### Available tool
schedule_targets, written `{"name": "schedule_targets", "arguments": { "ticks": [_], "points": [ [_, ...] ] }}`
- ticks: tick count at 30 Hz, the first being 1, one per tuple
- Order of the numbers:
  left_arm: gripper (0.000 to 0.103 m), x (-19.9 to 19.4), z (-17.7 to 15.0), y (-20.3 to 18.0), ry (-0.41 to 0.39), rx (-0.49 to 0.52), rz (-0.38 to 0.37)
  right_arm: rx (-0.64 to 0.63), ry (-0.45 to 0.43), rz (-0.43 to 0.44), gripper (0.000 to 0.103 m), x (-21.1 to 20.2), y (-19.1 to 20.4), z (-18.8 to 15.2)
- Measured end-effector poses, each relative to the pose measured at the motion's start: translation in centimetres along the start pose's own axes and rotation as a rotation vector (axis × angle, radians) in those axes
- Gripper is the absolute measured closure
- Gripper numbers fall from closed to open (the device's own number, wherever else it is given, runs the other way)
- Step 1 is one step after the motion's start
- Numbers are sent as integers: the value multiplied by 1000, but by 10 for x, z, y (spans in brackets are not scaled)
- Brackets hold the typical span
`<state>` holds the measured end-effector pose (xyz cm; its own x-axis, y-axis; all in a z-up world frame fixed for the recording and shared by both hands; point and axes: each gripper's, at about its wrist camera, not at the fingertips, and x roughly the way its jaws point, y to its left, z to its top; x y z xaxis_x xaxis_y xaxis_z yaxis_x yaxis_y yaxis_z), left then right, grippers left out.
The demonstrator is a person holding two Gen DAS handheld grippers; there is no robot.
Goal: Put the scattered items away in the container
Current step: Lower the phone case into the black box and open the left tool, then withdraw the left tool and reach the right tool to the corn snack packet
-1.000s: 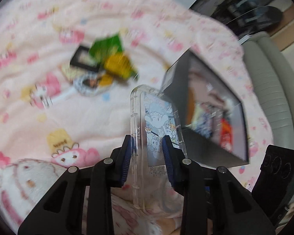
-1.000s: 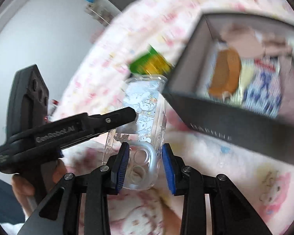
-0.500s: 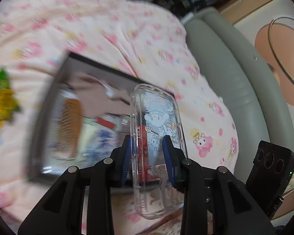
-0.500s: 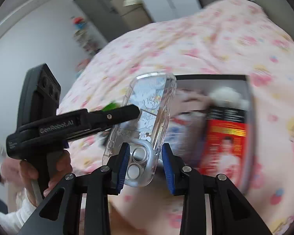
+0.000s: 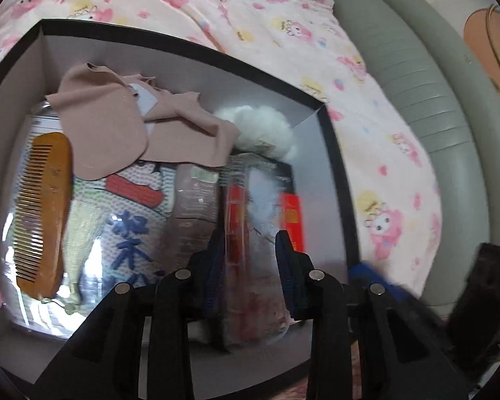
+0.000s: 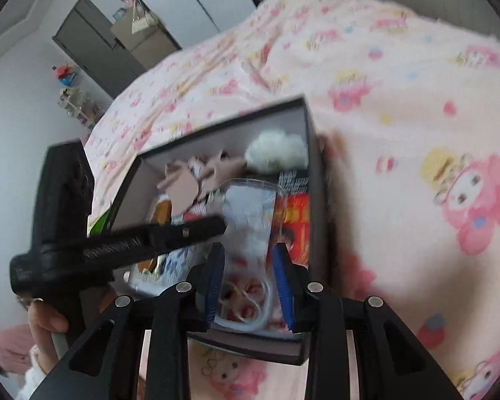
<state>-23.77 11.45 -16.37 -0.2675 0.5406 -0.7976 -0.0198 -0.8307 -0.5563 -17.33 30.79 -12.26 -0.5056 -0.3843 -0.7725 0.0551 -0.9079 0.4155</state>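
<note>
**Two grippers, one case, over the box**

Both grippers share a single load here: the left gripper [image 5: 250, 266] is clamped on the clear phone case [image 5: 256, 233] along its sides, and the right gripper [image 6: 248, 276] grips it at the camera-cutout end, its jaws just closing a touch further on the plastic. The case hangs tilted over the right side of the open box [image 5: 333, 153], above the red packet [image 6: 296, 220] already lying inside. Comb [image 5: 43, 206], pink cloth [image 5: 116, 133] and white fluff [image 5: 263, 126] are in the box too, so the floor is crowded. This looks like the drop-off step for the case. Next, by the look of it: lower it into the box, loosen both grips together, and lift clear without catching the box wall. Green packet [image 6: 98, 223] waits outside on the blanket [image 6: 400, 83].
</note>
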Motion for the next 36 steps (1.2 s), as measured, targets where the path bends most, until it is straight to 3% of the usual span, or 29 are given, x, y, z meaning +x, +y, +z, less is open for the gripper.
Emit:
{"name": "schedule_targets", "arguments": {
  "ticks": [5,11,13,15,18,23,28,33,36],
  "points": [
    [73,2,-6,0,3,11,34,36,-118,-61,75,-26,-13,5],
    [73,20,-10,-14,42,42,71,61,-103,-70,75,-18,-18,9],
    [73,27,-12,-21,32,62,154,63,-108,-85,75,-17,-18,9],
    [72,33,-13,-23,50,59,189,79,-106,-96,75,-15,-22,9],
    [69,34,-16,-22,110,50,71,96,-102,-97,75,-14,-27,10],
    [69,1,-27,-17,30,59,15,68,-103,-103,75,-14,-21,8],
    [69,-43,-40,-33,-83,134,-5,-33,-112,-142,75,-17,0,4],
    [72,-76,-61,-49,-164,207,28,-176,-162,-204,75,-35,42,-11],
    [72,-95,-69,-44,-176,222,17,-211,-181,-199,76,-45,60,-23]
  ]
}}
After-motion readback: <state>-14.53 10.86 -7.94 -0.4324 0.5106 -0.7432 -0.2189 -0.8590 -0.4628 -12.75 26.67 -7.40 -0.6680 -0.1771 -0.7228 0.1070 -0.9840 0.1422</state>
